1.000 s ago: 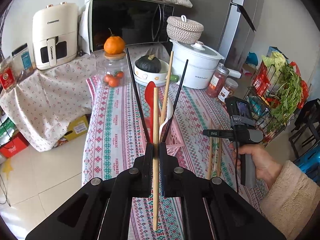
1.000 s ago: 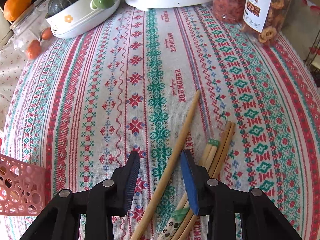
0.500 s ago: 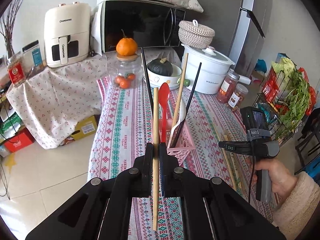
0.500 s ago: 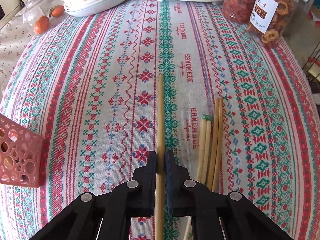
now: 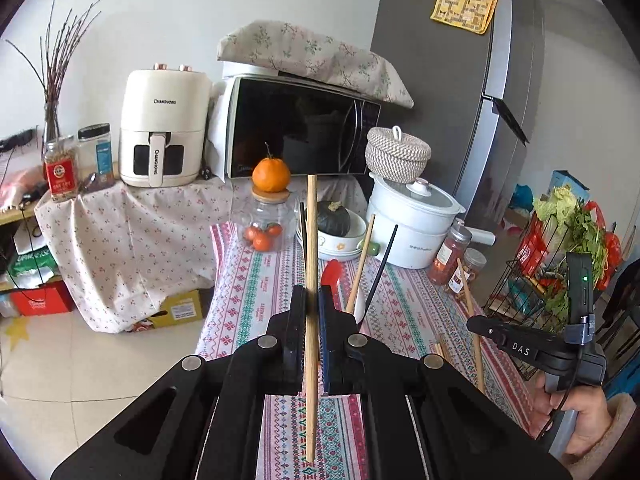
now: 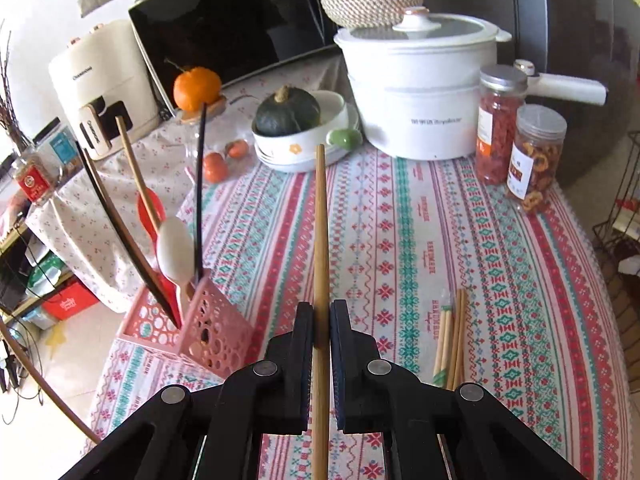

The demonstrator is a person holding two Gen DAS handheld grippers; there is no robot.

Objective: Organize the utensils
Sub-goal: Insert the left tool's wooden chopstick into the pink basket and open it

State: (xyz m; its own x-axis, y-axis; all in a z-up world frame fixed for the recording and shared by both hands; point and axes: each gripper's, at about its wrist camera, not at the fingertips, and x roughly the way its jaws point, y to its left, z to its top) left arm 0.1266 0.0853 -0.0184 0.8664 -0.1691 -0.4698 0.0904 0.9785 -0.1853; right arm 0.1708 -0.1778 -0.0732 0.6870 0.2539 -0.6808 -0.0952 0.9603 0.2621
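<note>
Two wooden chopsticks are riding in my grippers: my left gripper (image 5: 313, 312) is clamping one chopstick (image 5: 311, 264), my right gripper (image 6: 321, 326) is pinching another chopstick (image 6: 321, 240) above the bench (image 6: 500, 272). I am carrying both toward the pink utensil basket (image 6: 192, 328), which is already holding a white spoon (image 6: 174, 250) and black chopsticks. Next, I judge, each needs tipping upright over it. More chopsticks (image 6: 452, 340) are lying beside me; the leaning handles are crowding the opening.

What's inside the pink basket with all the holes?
The pink basket holds a white spoon, a red spoon, dark chopsticks and a wooden chopstick. Their lower ends are hidden inside.
</note>
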